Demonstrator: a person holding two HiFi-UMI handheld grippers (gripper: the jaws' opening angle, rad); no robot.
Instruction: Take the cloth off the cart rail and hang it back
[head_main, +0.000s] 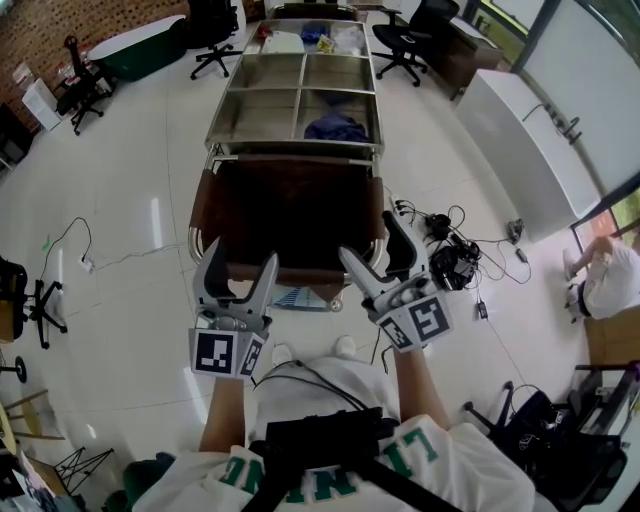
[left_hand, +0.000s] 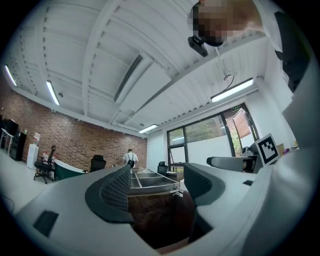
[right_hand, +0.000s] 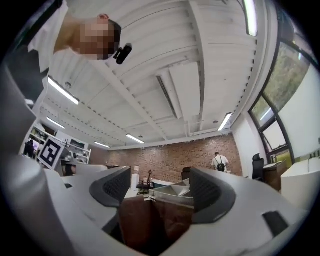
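Observation:
A brown cloth (head_main: 290, 212) hangs draped over the near rail of a steel cart (head_main: 258, 102), spreading from one end of it to the other. My left gripper (head_main: 241, 258) stands open in front of the cloth's lower left part, with nothing between its fingers. My right gripper (head_main: 372, 240) is open too, just off the cloth's right edge and holding nothing. In the left gripper view the cloth (left_hand: 156, 219) shows low between the open jaws of the left gripper (left_hand: 157, 184). The right gripper view has the cloth (right_hand: 150, 220) below the right gripper (right_hand: 160, 187), apart from the pads.
A blue cloth (head_main: 336, 128) lies in one cart compartment. Cables and a power strip (head_main: 450, 248) clutter the floor right of the cart. Office chairs (head_main: 214, 38) stand at the back, a white counter (head_main: 520, 140) at right. A person (head_main: 608, 282) crouches at the far right.

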